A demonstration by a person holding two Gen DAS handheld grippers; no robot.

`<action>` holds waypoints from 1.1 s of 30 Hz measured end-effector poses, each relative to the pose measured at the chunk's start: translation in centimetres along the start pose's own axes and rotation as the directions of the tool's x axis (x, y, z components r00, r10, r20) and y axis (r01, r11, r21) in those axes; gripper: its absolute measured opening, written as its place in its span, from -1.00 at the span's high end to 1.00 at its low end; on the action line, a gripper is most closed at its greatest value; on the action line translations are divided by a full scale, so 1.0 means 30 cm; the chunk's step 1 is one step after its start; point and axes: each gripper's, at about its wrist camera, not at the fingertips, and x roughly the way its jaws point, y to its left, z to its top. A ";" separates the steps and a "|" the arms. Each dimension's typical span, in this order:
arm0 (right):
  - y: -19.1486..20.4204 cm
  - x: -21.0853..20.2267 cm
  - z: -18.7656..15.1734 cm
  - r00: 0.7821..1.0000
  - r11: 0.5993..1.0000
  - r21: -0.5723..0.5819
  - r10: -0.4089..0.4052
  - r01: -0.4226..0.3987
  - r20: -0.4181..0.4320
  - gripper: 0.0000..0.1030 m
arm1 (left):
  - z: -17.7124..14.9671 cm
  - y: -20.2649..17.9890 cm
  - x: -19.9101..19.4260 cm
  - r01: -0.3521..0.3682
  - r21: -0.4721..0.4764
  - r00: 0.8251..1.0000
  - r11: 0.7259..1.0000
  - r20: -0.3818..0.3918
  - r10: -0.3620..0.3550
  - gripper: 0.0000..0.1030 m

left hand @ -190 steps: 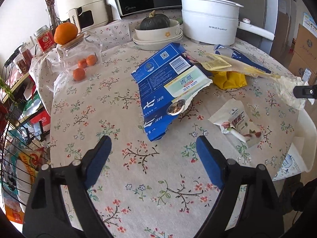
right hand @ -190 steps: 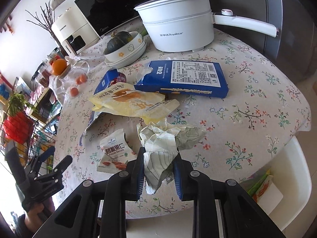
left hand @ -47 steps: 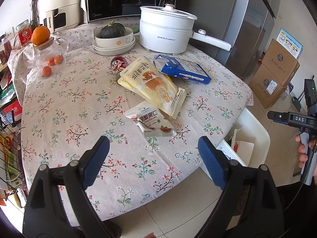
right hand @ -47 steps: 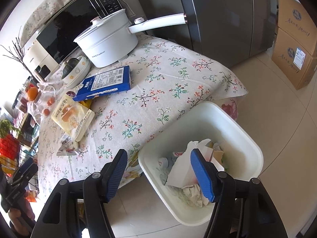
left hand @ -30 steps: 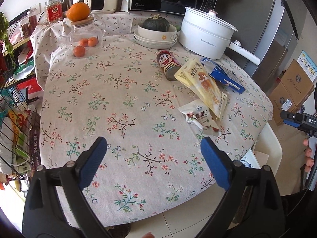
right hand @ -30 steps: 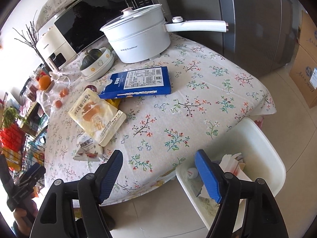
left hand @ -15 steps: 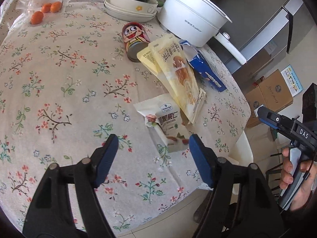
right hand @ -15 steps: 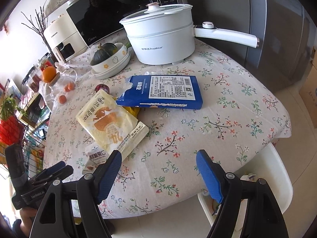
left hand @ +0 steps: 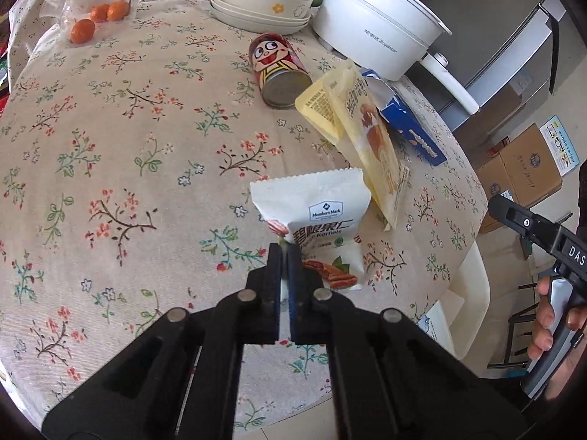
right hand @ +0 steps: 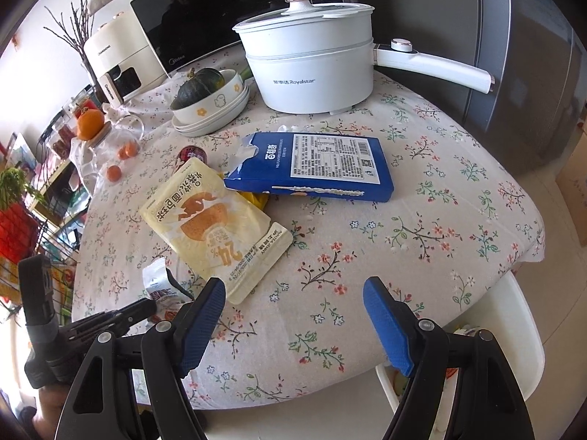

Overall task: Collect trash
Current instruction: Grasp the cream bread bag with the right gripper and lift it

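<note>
- The left tongs (left hand: 285,256) were closed on the near edge of the white nut packet (left hand: 319,220), lying on the counter (left hand: 110,146).
- The yellow pouch (right hand: 216,227) lay just beside it.
- The right tongs (right hand: 293,315) stood open, holding nothing.

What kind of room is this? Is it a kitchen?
Most likely a home kitchen or dining corner. A microwave and a white electric pot stand at the back of a round table with a flowered tablecloth, beside a tall grey fridge. Snack wrappers lie on the cloth.
</note>
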 end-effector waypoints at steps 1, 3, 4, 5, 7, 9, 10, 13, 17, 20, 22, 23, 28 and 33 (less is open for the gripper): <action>0.017 0.009 -0.002 1.000 1.000 -0.007 -0.003 0.003 0.001 -0.54 | 0.002 0.024 -0.022 -0.017 -0.004 1.000 1.000 0.012 0.017 0.93; 0.054 0.032 -0.003 1.000 1.000 -0.021 -0.007 0.007 0.001 -0.54 | 0.001 0.072 -0.072 -0.045 -0.020 0.998 0.999 0.041 0.046 0.93; 0.076 0.045 -0.005 1.000 0.999 -0.031 -0.010 0.010 0.001 -0.54 | 0.001 0.096 -0.099 -0.072 -0.023 0.996 0.997 0.059 0.073 0.93; 0.101 0.059 -0.007 1.000 0.999 -0.045 -0.017 0.017 0.004 -0.54 | 0.002 0.114 -0.125 -0.104 -0.020 0.991 0.994 0.080 0.105 0.94; 0.157 0.087 -0.014 0.999 0.996 -0.081 -0.034 0.035 0.013 -0.54 | 0.005 0.145 -0.175 -0.164 -0.005 0.979 0.986 0.122 0.163 0.93; 0.215 0.115 -0.023 0.998 0.991 -0.120 -0.049 0.052 0.027 -0.54 | 0.007 0.176 -0.215 -0.194 0.000 0.970 0.981 0.150 0.192 0.93; 0.243 0.128 -0.028 0.998 0.989 -0.139 -0.056 0.060 0.034 -0.54 | 0.009 0.189 -0.231 -0.202 -0.001 0.967 0.979 0.159 0.199 0.94; 0.317 0.176 -0.039 0.996 0.978 -0.189 -0.077 0.085 0.048 -0.54 | 0.011 0.220 -0.257 -0.220 -0.004 0.960 0.976 0.179 0.217 0.93; 0.373 0.242 -0.036 0.991 0.967 -0.218 -0.121 0.131 0.060 -0.54 | 0.011 0.259 -0.259 -0.221 -0.024 0.960 0.975 0.170 0.222 0.93; 0.397 0.286 -0.025 0.985 0.959 -0.225 -0.158 0.171 0.073 -0.52 | 0.016 0.280 -0.252 -0.225 -0.040 0.960 0.974 0.161 0.228 0.93; 0.403 0.311 -0.018 0.976 0.949 -0.234 -0.197 0.213 0.090 -0.50 | 0.017 0.286 -0.251 -0.229 -0.042 0.960 0.973 0.158 0.233 0.93; 0.406 0.321 -0.014 0.971 0.941 -0.242 -0.217 0.236 0.101 -0.50 | 0.020 0.290 -0.249 -0.227 -0.044 0.960 0.973 0.157 0.231 0.93; 0.413 0.351 -0.008 0.951 0.911 -0.279 -0.273 0.304 0.145 -0.26 | 0.019 0.291 -0.237 -0.210 -0.053 0.966 0.976 0.144 0.216 0.93; 0.406 0.342 -0.005 0.943 0.899 -0.294 -0.287 0.325 0.167 0.36 | 0.020 0.268 -0.236 -0.206 -0.041 0.967 0.978 0.147 0.210 0.93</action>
